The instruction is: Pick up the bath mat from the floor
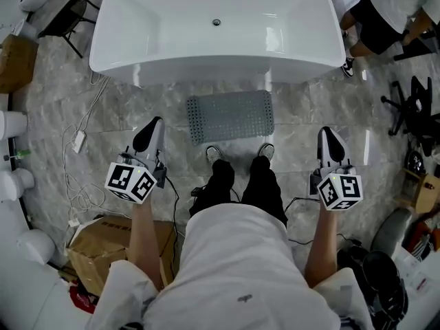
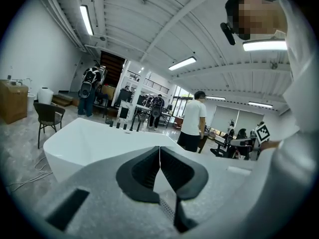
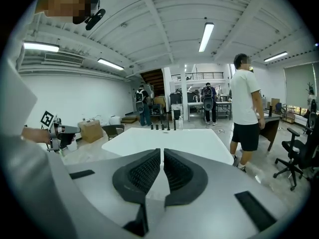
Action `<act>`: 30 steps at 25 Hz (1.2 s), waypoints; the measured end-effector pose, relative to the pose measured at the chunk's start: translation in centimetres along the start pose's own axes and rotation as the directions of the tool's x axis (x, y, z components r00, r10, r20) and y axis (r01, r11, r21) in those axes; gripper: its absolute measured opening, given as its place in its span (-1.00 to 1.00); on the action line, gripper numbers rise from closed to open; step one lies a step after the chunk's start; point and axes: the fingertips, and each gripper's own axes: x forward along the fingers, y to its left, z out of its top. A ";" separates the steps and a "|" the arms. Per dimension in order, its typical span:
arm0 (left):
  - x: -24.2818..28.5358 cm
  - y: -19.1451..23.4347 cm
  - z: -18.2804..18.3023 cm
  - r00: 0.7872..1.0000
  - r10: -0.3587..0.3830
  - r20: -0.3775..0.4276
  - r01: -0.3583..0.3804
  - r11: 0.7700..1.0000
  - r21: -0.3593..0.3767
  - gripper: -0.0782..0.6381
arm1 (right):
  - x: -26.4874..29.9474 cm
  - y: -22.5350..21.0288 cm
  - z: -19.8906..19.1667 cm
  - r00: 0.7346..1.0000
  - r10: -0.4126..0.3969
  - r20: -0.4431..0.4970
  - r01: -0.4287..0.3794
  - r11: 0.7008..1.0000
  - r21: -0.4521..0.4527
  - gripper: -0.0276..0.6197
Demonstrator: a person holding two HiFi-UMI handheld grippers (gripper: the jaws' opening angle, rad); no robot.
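Note:
A grey perforated bath mat lies flat on the marble floor, between the white bathtub and the person's shoes. My left gripper hangs in the air left of the mat, jaws shut and empty. My right gripper is held right of the mat, also shut with nothing in it. Both gripper views point level across the room over the bathtub; the mat is not in them. The left gripper and the right gripper show their pads together.
A cardboard box sits at my left foot side, with white cables on the floor. A black office chair stands at the right and a dark chair at the top left. A person stands beyond the tub.

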 end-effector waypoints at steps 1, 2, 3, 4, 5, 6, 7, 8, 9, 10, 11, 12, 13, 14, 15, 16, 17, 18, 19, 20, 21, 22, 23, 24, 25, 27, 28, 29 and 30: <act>0.5 -0.1 -0.4 1.000 0.000 -0.010 0.000 1.000 -0.002 -0.75 | 0.5 -0.3 -0.2 1.000 -0.002 -0.004 0.002 1.000 -0.003 -0.89; 0.9 -0.3 -0.8 1.000 0.001 -0.020 -0.001 1.000 -0.002 -0.75 | 1.0 -0.6 -0.4 1.000 0.001 -0.007 -0.001 1.000 -0.004 -0.89; 1.3 -0.5 -1.1 1.000 0.003 -0.028 -0.003 1.000 -0.002 -0.75 | 1.6 -0.9 -0.7 1.000 0.008 -0.011 -0.008 1.000 -0.001 -0.89; 1.7 -0.7 -1.5 0.999 0.009 -0.035 -0.009 1.000 -0.002 -0.75 | 2.1 -1.3 -1.0 1.000 0.016 -0.017 -0.016 1.000 0.002 -0.89; 2.0 -0.8 -2.0 0.999 0.021 -0.041 -0.021 1.000 -0.004 -0.75 | 2.6 -1.6 -1.5 0.999 0.027 -0.026 -0.027 1.000 0.004 -0.89; 2.3 -0.9 -2.5 0.998 0.040 -0.047 -0.040 0.999 -0.007 -0.75 | 3.2 -2.0 -2.0 0.998 0.041 -0.037 -0.041 0.999 0.004 -0.89; 2.5 -1.0 -3.2 0.997 0.063 -0.054 -0.064 0.998 -0.012 -0.75 | 3.7 -2.3 -2.7 0.997 0.057 -0.052 -0.057 0.998 0.001 -0.89; 2.6 -1.0 -4.0 0.994 0.087 -0.063 -0.088 0.996 -0.016 -0.75 | 4.2 -2.6 -3.5 0.995 0.075 -0.069 -0.075 0.997 -0.001 -0.89; 2.7 -1.1 -4.9 0.991 0.106 -0.076 -0.108 0.994 -0.021 -0.75 | 4.7 -3.0 -4.4 0.992 0.092 -0.087 -0.092 0.996 -0.005 -0.89; 2.9 -1.1 -5.8 0.989 0.121 -0.089 -0.124 0.992 -0.027 -0.75 | 5.2 -3.4 -5.4 0.989 0.106 -0.105 -0.108 0.994 -0.011 -0.89; 3.2 -1.0 -6.8 0.986 0.134 -0.101 -0.138 0.990 -0.035 -0.75 | 5.9 -3.9 -6.4 0.985 0.120 -0.122 -0.123 0.992 -0.017 -0.89; 3.5 -0.8 -7.8 0.983 0.147 -0.112 -0.152 0.987 -0.046 -0.75 | 6.7 -4.4 -7.4 0.981 0.133 -0.140 -0.137 0.990 -0.022 -0.89; 3.9 -0.6 -8.8 0.980 0.159 -0.123 -0.167 0.984 -0.058 -0.75 | 7.6 -4.9 -8.5 0.976 0.147 -0.159 -0.153 0.988 -0.025 -0.89; 4.3 -0.4 -9.9 0.976 0.171 -0.132 -0.181 0.981 -0.068 -0.75 | 8.4 -5.4 -9.6 0.971 0.159 -0.181 -0.167 0.986 -0.029 -0.89; 4.7 -0.3 -10.9 0.973 0.184 -0.140 -0.196 0.978 -0.071 -0.74 | 9.1 -6.1 -10.7 0.965 0.170 -0.199 -0.180 0.983 -0.033 -0.89; 5.2 -0.3 -11.8 0.969 0.202 -0.145 -0.213 0.975 -0.067 -0.74 | 9.8 -6.8 -11.8 0.960 0.182 -0.215 -0.193 0.981 -0.034 -0.89; 5.6 -0.3 -12.8 0.964 0.221 -0.149 -0.233 0.971 -0.061 -0.75 | 10.4 -7.5 -13.0 0.954 0.193 -0.228 -0.206 0.978 -0.034 -0.89; 6.0 -0.3 -13.8 0.959 0.240 -0.151 -0.251 0.966 -0.057 -0.75 | 11.0 -8.2 -14.3 0.949 0.203 -0.241 -0.217 0.976 -0.032 -0.89; 6.5 -0.3 -14.9 0.955 0.254 -0.156 -0.265 0.963 -0.057 -0.75 | 11.6 -8.9 -15.6 0.944 0.210 -0.253 -0.226 0.974 -0.033 -0.89; 7.0 -0.3 -16.2 0.951 0.262 -0.163 -0.274 0.960 -0.059 -0.75 | 12.3 -9.7 -16.8 0.940 0.215 -0.263 -0.232 0.972 -0.037 -0.89; 7.6 -0.2 -17.5 0.948 0.265 -0.173 -0.279 0.958 -0.061 -0.74 | 13.0 -10.4 -18.1 0.937 0.218 -0.273 -0.238 0.970 -0.043 -0.89; 8.2 0.0 -19.0 0.946 0.266 -0.186 -0.282 0.957 -0.064 -0.75 | 13.7 -10.9 -19.5 0.934 0.220 -0.283 -0.243 0.969 -0.048 -0.89; 8.6 0.2 -20.5 0.943 0.265 -0.202 -0.283 0.957 -0.067 -0.75 | 14.3 -11.3 -20.9 0.929 0.223 -0.295 -0.248 0.967 -0.050 -0.89; 8.8 0.5 -22.0 0.940 0.264 -0.218 -0.284 0.956 -0.068 -0.74 | 14.8 -11.5 -22.4 0.924 0.227 -0.309 -0.254 0.966 -0.048 -0.89; 9.0 0.9 -23.4 0.936 0.266 -0.230 -0.287 0.956 -0.065 -0.74 | 15.3 -11.8 -24.0 0.918 0.232 -0.321 -0.259 0.965 -0.045 -0.89; 9.8 2.2 -26.4 0.931 0.274 -0.242 -0.294 0.954 -0.051 -0.74 | 17.0 -12.6 -27.3 0.911 0.233 -0.340 -0.265 0.963 -0.053 -0.89; 10.4 3.0 -28.0 0.929 0.277 -0.247 -0.297 0.954 -0.047 -0.74 | 18.0 -13.0 -28.9 0.909 0.229 -0.347 -0.267 0.962 -0.064 -0.89; 10.8 3.8 -29.8 0.927 0.277 -0.254 -0.298 0.953 -0.047 -0.74 | 19.0 -13.3 -30.6 0.907 0.225 -0.355 -0.268 0.961 -0.075 -0.89; 11.2 4.7 -31.5 0.925 0.276 -0.262 -0.298 0.953 -0.049 -0.74 | 19.9 -13.5 -32.4 0.904 0.222 -0.365 -0.270 0.959 -0.084 -0.88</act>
